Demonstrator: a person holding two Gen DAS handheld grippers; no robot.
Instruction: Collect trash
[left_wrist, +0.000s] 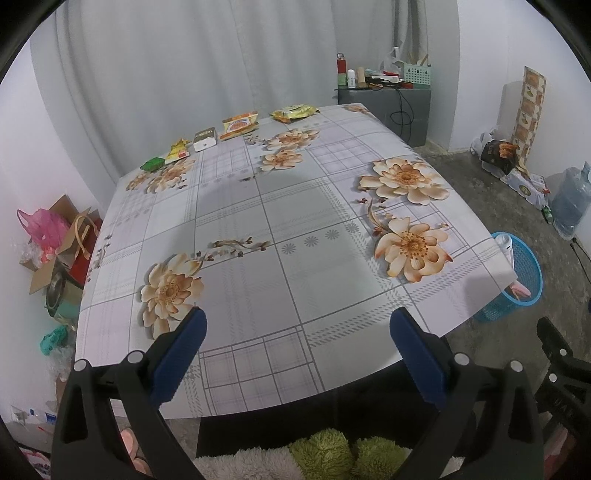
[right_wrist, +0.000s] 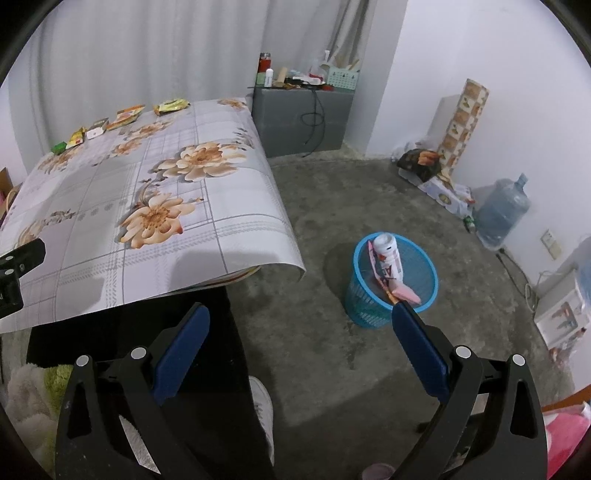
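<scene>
1. Right, biggest thing first: the table (left_wrist: 280, 236) under its floral cloth fills my left view, and the trash sits in a row along its far edge, well apart from both grippers.
2. Down on the floor by the table's right corner stands the bin (right_wrist: 391, 284), blue mesh, with a white bottle (right_wrist: 386, 254) and pink wrappers already in it. It lies just ahead of my right gripper (right_wrist: 299, 347) and a little to its right.
3. My left gripper (left_wrist: 295, 350) hangs over the near table edge, jaws spread wide, nothing between them. The right is the same: wide apart and empty, hovering above bare floor.
4. The relation that matters: the row runs away from me toward the far left, slanting from the left edge up toward the far middle. I judge the left gripper nearer to it, the right nearer the bin.
5. Counting the row, five pieces: one green packet (left_wrist: 152, 164), one yellow wrapper (left_wrist: 177, 150), one white box (left_wrist: 205, 139), one orange packet (left_wrist: 239, 124), one yellow-green bag (left_wrist: 293, 112).
6. One bin, two grippers, five pieces left on the table.
</scene>
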